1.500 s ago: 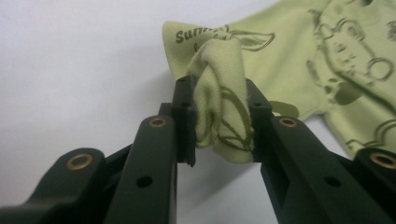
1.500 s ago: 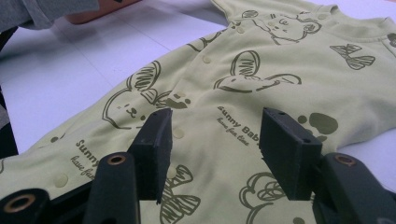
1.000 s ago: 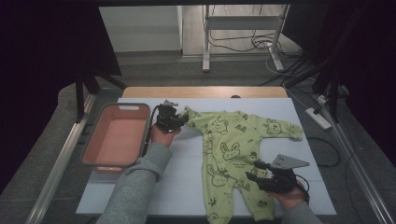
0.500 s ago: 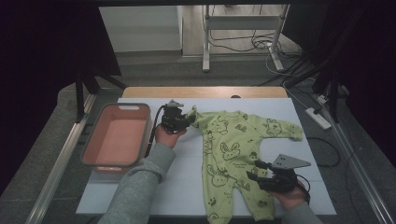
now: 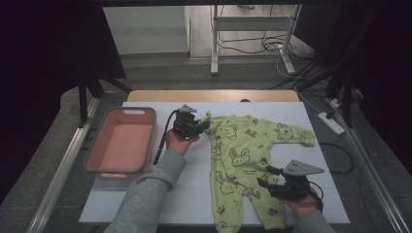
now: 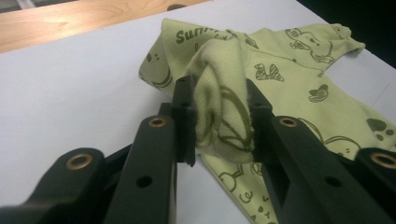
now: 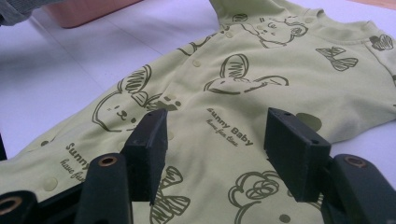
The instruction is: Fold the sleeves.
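A light green baby onesie (image 5: 243,145) with dark animal prints lies flat on the white table cover (image 5: 194,194). My left gripper (image 5: 201,127) is shut on its left sleeve (image 6: 219,93), which is bunched up between the jaws and lifted toward the body of the garment. My right gripper (image 5: 265,177) sits low over one leg of the onesie (image 7: 280,70). Its jaws have just been opening and stand apart (image 7: 215,154), with the cloth lying flat beneath them, not pinched.
A salmon-coloured bin (image 5: 119,171) stands at the left of the table, just beyond my left forearm. A wooden edge (image 5: 209,95) runs along the back. On the floor to the right lie a power strip (image 5: 332,123) and cables.
My left gripper has shifted a little to the right with the sleeve, drawing it in toward the onesie's body. The right hand has stayed in place.
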